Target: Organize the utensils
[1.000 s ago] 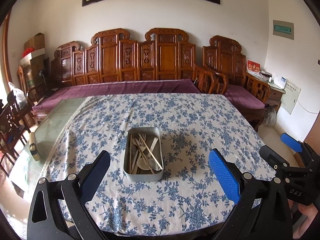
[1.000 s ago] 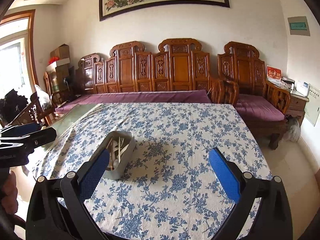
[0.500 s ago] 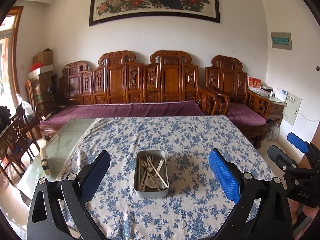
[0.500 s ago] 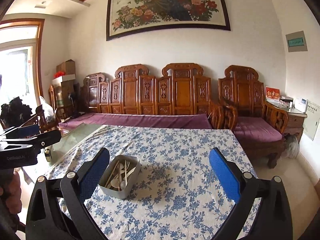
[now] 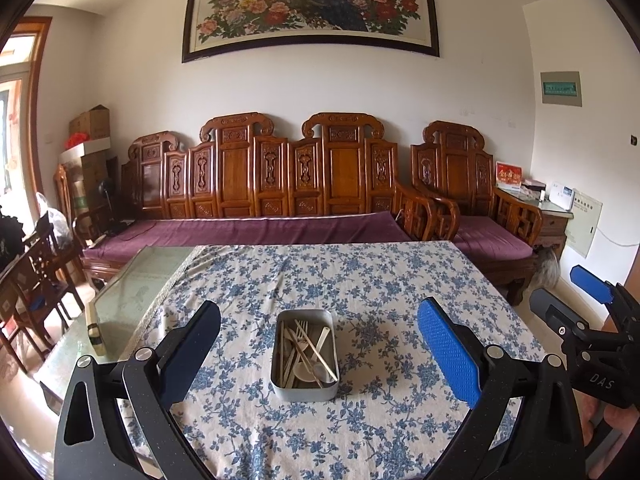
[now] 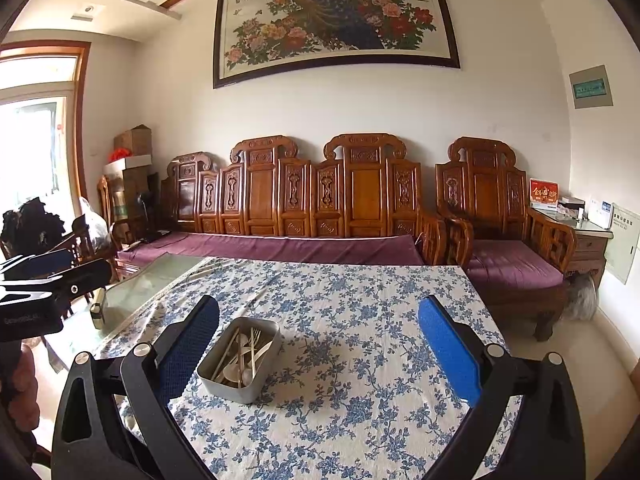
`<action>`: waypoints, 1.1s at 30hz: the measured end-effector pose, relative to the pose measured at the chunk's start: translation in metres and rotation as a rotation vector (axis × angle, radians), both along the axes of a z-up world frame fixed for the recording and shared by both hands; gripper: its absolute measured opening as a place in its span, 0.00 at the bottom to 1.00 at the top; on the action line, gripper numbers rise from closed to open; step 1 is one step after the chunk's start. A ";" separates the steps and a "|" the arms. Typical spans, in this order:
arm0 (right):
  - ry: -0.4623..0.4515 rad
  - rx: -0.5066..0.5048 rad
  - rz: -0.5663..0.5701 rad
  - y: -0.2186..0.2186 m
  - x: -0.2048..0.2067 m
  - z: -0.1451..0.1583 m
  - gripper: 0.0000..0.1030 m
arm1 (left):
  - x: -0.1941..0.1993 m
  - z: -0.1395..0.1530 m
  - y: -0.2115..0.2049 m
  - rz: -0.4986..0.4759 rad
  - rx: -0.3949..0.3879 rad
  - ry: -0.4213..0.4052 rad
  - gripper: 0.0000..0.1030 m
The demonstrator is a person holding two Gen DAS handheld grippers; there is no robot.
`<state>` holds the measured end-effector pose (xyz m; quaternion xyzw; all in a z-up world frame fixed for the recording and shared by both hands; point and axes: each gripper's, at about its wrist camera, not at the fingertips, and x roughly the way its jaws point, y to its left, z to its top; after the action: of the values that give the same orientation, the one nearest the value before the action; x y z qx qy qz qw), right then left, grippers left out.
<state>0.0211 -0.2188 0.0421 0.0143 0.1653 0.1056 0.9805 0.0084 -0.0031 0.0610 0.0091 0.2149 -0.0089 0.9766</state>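
**Both grippers pulled back, tin sitting loaded on the table**

Compared with a second ago, both cameras have tipped up and backed off: the tin looks smaller and lower in frame, and the whole peacock painting [image 5: 310, 4] is in view now instead of just its bottom edge.

So here's where I'm at. My left gripper [image 5: 318, 350] is spread wide with nothing between the pads, and it's lined up pretty much straight on the metal tin [image 5: 305, 354]. My right gripper [image 6: 318, 350] is also wide open and empty, but it sits off to the tin's right, so from that camera the tin [image 6: 239, 358] shows up near the left finger. Neither one is touching anything.

The tin sits on the flowered tablecloth [image 5: 360, 280], toward the near side of the table, long side pointing away from me. Inside is a pile of utensils [image 5: 306, 350]: I can make out a fork, a couple of pale chopsticks lying diagonally across the rest, and what looks like a white spoon at the near end. Everything's inside the walls, nothing loose on the cloth that I can see.

My guess is the grippers are held back and open like this either because the sorting is done and I'm clearing off, or to get an overview before going in. Can't say which from here. The crossed chopsticks would be the fiddly bit if I do reach in.
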 end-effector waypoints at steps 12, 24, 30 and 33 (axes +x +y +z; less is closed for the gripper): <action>0.006 -0.005 -0.004 0.000 0.003 0.000 0.97 | 0.000 -0.002 0.002 -0.006 -0.007 0.006 0.92; 0.002 -0.003 -0.002 0.001 0.002 -0.003 0.97 | 0.000 -0.006 -0.001 -0.009 -0.009 0.008 0.92; 0.002 -0.003 -0.003 0.002 0.002 -0.004 0.97 | 0.000 -0.007 -0.003 -0.010 -0.007 0.011 0.92; 0.001 -0.003 -0.003 0.002 0.002 -0.004 0.97 | 0.000 -0.007 -0.003 -0.010 -0.010 0.011 0.92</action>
<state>0.0230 -0.2170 0.0384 0.0132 0.1661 0.1037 0.9806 0.0089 -0.0059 0.0543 0.0052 0.2202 -0.0150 0.9753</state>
